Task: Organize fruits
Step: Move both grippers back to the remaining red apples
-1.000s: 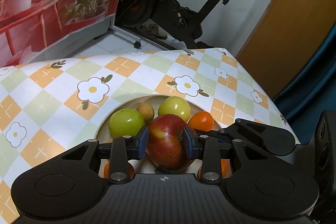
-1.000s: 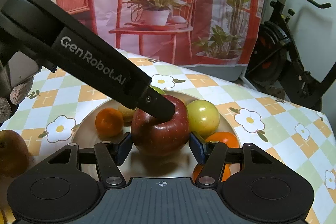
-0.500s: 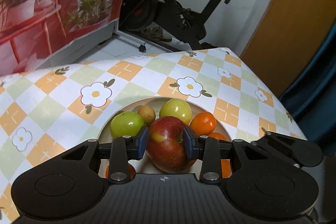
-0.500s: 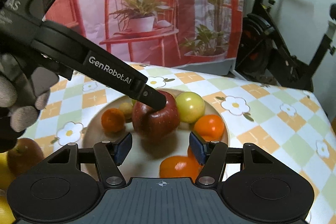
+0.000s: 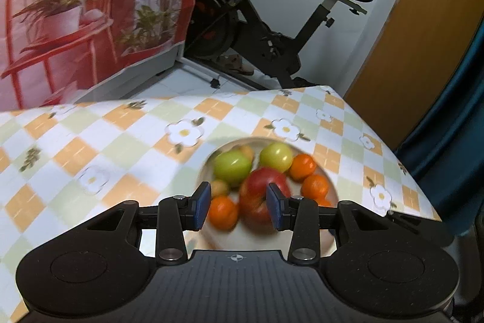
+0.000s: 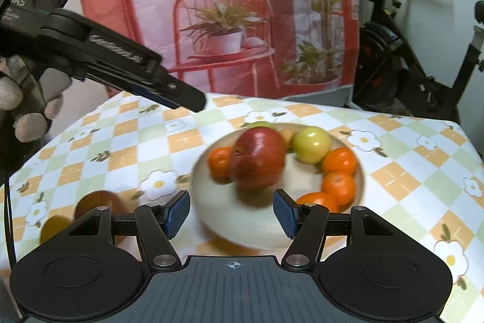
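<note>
A red apple [image 6: 258, 162] lies in the pale plate [image 6: 242, 235] among two green apples [image 5: 231, 167], several oranges [image 6: 338, 161] and small brownish fruit. My left gripper [image 5: 238, 207] hangs above and short of the plate [image 5: 204, 171], its jaws opening. Nothing sits between its blue pads; the red apple [image 5: 260, 196] shows past them, lower down. In the right wrist view the left gripper [image 6: 193, 103] is raised at upper left, clear of the fruit. My right gripper [image 6: 231, 213] stands open and empty over the plate's near rim.
Two brown fruits [image 6: 96, 203] lie on the checked tablecloth [image 6: 127, 153] left of the plate. A gloved hand [image 6: 27, 111] holds the left gripper. An exercise bike [image 5: 272, 29] and a printed backdrop [image 6: 227, 20] stand beyond the table's far edge.
The left gripper has let go of the red apple and pulled up and back from the plate. The right gripper has also drawn back. The apple stays in the plate.
</note>
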`<state>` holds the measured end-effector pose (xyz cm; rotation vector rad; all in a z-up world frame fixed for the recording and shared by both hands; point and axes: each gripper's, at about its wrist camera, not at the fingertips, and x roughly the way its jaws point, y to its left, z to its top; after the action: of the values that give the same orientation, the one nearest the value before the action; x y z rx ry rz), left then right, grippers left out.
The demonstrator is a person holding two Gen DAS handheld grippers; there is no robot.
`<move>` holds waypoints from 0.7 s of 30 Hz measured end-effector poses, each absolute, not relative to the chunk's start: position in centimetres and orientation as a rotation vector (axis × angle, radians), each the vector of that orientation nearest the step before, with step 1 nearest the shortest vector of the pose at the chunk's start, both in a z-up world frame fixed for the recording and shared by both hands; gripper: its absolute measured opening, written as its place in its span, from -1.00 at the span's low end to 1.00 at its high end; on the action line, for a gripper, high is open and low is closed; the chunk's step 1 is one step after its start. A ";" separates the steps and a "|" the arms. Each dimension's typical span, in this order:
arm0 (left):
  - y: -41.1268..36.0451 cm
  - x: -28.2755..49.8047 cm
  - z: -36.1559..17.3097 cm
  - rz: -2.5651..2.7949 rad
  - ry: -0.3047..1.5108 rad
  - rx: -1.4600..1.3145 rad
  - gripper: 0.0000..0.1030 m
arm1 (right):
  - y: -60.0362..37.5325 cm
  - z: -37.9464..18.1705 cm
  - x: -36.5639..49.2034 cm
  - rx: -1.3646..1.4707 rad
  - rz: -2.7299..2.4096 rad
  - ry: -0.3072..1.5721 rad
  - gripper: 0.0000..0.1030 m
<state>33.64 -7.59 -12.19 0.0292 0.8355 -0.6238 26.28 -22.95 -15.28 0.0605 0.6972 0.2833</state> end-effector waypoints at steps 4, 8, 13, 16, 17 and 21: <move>-4.4 32.6 -12.6 -0.605 0.866 0.009 -0.18 | -21.2 -15.5 25.7 0.042 0.323 0.724 0.11; -1.6 31.8 -13.7 -0.587 0.910 -0.040 -0.18 | -19.3 -15.9 25.1 0.009 0.362 0.749 0.11; 0.5 31.1 -15.4 -0.582 0.968 -0.113 -0.19 | -17.0 -16.3 24.6 -0.043 0.417 0.776 0.12; 1.2 30.6 -16.2 -0.601 0.995 -0.163 -0.19 | -16.0 -16.3 24.4 -0.075 0.440 0.789 0.12; 1.3 30.5 -16.3 -0.609 1.001 -0.174 -0.19 | -15.7 -16.3 24.4 -0.084 0.447 0.795 0.12; 1.9 29.8 -17.3 -0.628 1.029 -0.221 -0.20 | -15.0 -16.5 24.3 -0.107 0.462 0.811 0.12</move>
<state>29.81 1.87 -17.33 -0.2210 1.0287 -0.6281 24.33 -15.01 -16.49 -0.1075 0.8111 0.4618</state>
